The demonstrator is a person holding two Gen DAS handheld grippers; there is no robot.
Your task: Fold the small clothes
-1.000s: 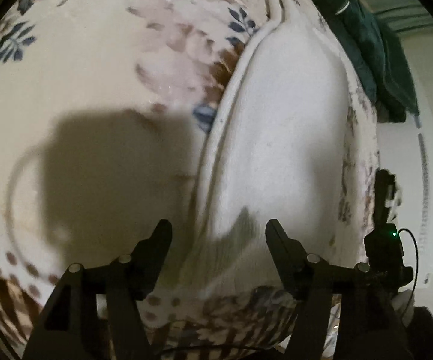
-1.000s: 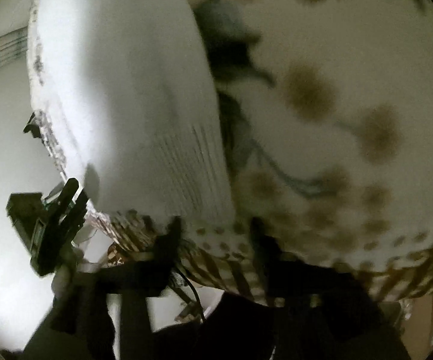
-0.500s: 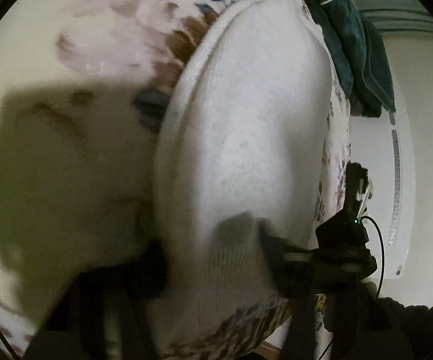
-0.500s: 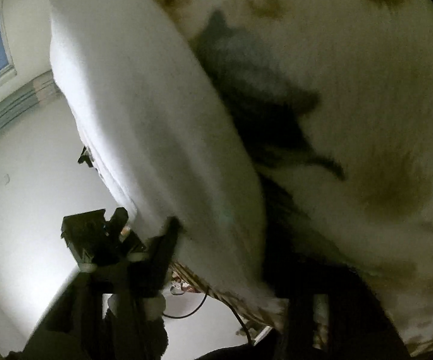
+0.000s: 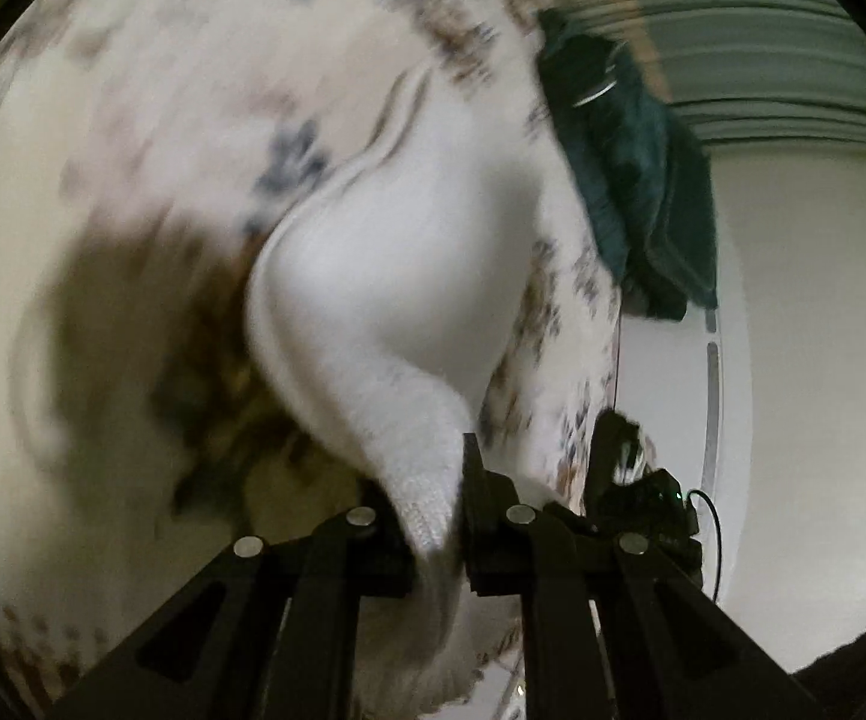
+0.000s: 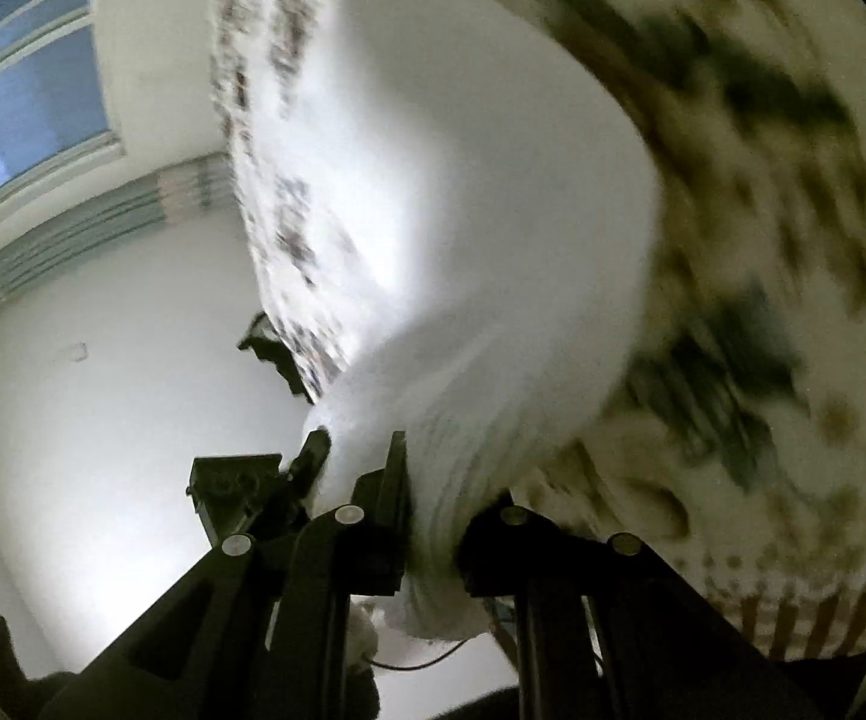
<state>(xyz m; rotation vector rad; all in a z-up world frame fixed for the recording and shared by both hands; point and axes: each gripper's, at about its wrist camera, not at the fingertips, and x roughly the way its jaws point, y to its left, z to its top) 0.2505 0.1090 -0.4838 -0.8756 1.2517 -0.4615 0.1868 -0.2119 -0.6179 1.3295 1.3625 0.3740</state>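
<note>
A white knitted garment (image 5: 384, 276) lies on a floral cream bedspread (image 5: 132, 138). My left gripper (image 5: 433, 516) is shut on its near ribbed corner and has it pulled up off the bed. In the right wrist view the same white garment (image 6: 481, 228) rises from the bedspread (image 6: 793, 180) into my right gripper (image 6: 433, 516), which is shut on another ribbed corner. Both views are motion-blurred. The other gripper shows as a dark shape beside the cloth in each view.
A dark green garment (image 5: 631, 162) lies at the far edge of the bed. A white wall (image 5: 805, 330) and striped curtain are beyond it. A window (image 6: 18, 114) shows at upper left of the right wrist view.
Both grippers went from open over the garment's near edge to shut on its corners. They have lifted the cloth, which now bunches up between the fingers.
</note>
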